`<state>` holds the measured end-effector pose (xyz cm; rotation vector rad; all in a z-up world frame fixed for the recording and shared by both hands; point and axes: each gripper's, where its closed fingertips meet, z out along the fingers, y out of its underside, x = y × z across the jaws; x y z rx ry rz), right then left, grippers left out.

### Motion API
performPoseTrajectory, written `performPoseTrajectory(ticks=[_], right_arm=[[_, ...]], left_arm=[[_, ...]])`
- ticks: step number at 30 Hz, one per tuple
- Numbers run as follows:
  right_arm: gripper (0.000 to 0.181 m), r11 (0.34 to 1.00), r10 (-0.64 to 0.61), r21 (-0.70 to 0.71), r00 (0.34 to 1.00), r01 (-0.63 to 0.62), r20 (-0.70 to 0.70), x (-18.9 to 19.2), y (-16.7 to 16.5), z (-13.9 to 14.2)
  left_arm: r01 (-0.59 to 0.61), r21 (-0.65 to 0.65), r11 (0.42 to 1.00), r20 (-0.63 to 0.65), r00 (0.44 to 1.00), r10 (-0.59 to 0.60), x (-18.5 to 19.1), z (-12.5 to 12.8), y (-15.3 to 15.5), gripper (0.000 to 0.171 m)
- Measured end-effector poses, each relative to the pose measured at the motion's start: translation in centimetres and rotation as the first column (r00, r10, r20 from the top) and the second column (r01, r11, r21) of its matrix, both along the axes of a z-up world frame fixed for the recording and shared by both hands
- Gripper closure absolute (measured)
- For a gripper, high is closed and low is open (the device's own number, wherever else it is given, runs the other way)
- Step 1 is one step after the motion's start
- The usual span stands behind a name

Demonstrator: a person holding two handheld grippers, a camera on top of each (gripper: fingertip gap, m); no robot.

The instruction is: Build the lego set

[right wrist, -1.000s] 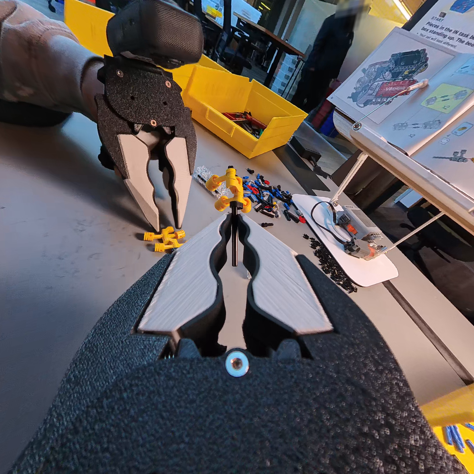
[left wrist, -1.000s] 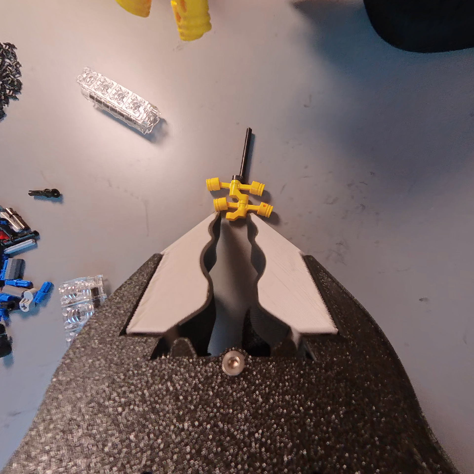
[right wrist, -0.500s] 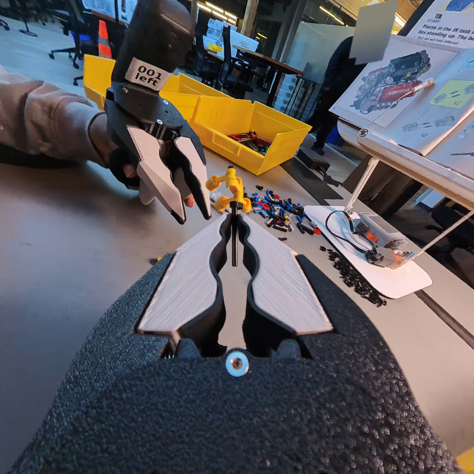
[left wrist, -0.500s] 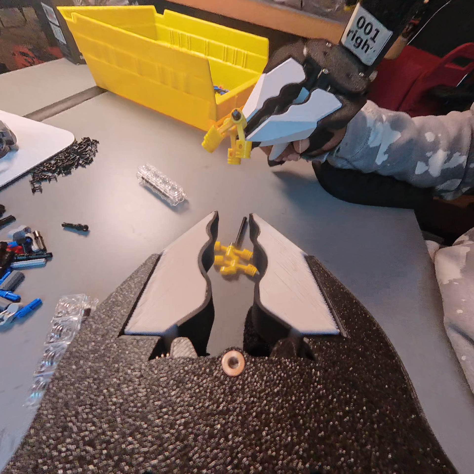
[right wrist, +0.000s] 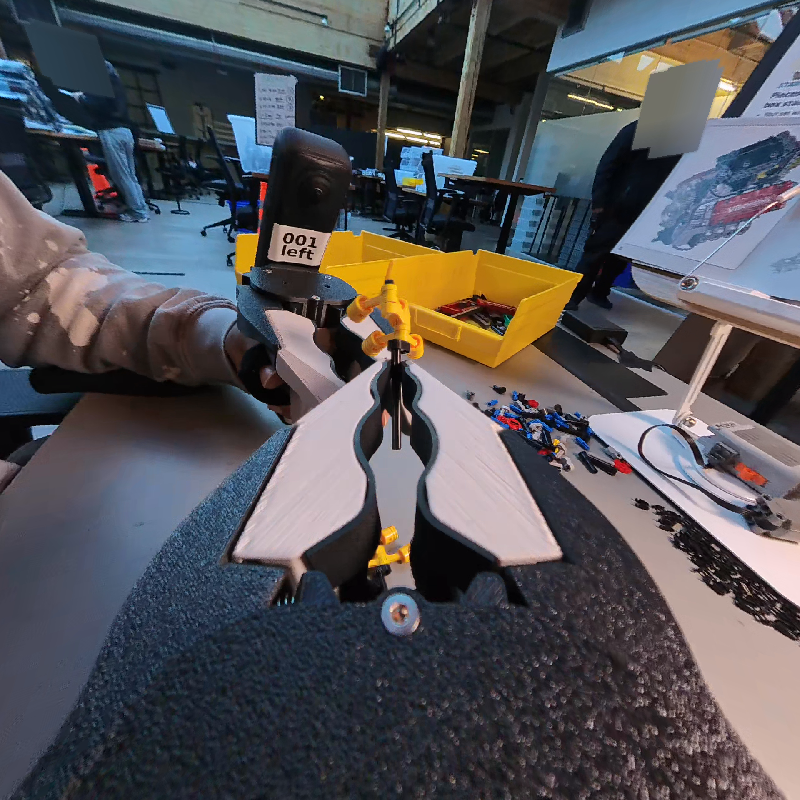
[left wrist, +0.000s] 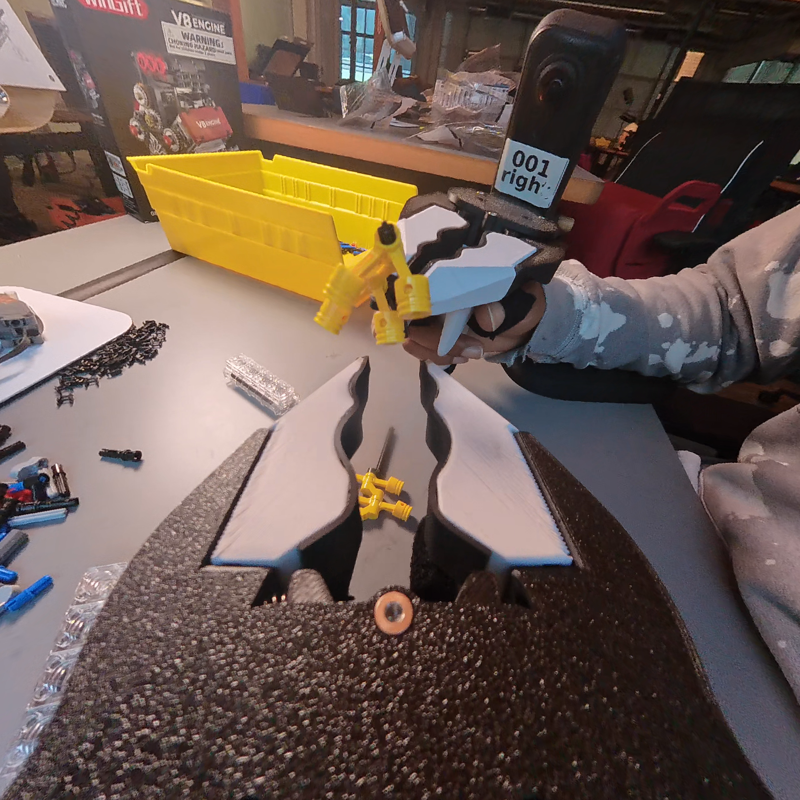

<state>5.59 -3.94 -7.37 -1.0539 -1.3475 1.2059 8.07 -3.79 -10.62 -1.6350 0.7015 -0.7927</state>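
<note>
My right gripper (right wrist: pixel 395 368) is shut on the black axle (right wrist: pixel 396 402) of a yellow piston assembly (right wrist: pixel 389 320) and holds it upright above the grey table (right wrist: pixel 130 476). In the left wrist view the same gripper (left wrist: pixel 433 268) holds that assembly (left wrist: pixel 372 294) just beyond my fingertips. My left gripper (left wrist: pixel 395 363) is open and empty, raised above the table. A second yellow piston assembly (left wrist: pixel 381 498) on a black axle (left wrist: pixel 385 450) lies on the table below, between my left fingers. It also shows in the right wrist view (right wrist: pixel 387 550). The left gripper's finger (right wrist: pixel 303 355) is close beside the held assembly.
Yellow bins (left wrist: pixel 259 225) (right wrist: pixel 476 294) stand at the back. A clear brick (left wrist: pixel 259 383), a second clear brick (left wrist: pixel 86 606), black pins (left wrist: pixel 112 359) and small mixed pieces (right wrist: pixel 541 424) lie on the table. A white board with a motor (right wrist: pixel 714 467) and an instruction stand (right wrist: pixel 714 195) are to the right. Left and right tips are no more than a few centimetres apart. Left tips and right tips are each some 15 cm from the clear brick (left wrist: pixel 259 383).
Both grippers have risen and tilted up from the table. My left gripper has lifted away from the assembly on the table. The right gripper brought its held assembly close to the left fingertips.
</note>
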Motion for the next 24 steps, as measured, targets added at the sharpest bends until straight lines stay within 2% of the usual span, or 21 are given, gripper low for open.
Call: performPoseTrajectory(ticks=[6,13,20,24], right_arm=[[0.178,0.997,0.082,-0.009,0.996,-0.082,-0.026,0.0,-1.3,0.8],[0.178,0.970,0.204,-0.109,0.970,-0.219,-0.134,0.3,-3.0,2.8],[0.178,0.956,0.260,-0.102,0.954,-0.277,-0.149,0.2,-4.0,3.1],[0.178,0.951,0.278,-0.095,0.949,-0.293,-0.152,0.3,-4.3,3.1]], left_arm=[[0.015,0.060,0.998,0.005,1.000,-0.016,0.3,0.7,-0.4,0.155],[0.105,0.144,0.984,0.091,0.989,-0.119,1.3,2.9,-2.2,0.162],[0.091,0.203,0.975,0.142,0.982,-0.121,1.1,4.7,-2.8,0.167],[0.091,0.222,0.971,0.110,0.987,-0.118,1.0,4.8,-3.2,0.168]])
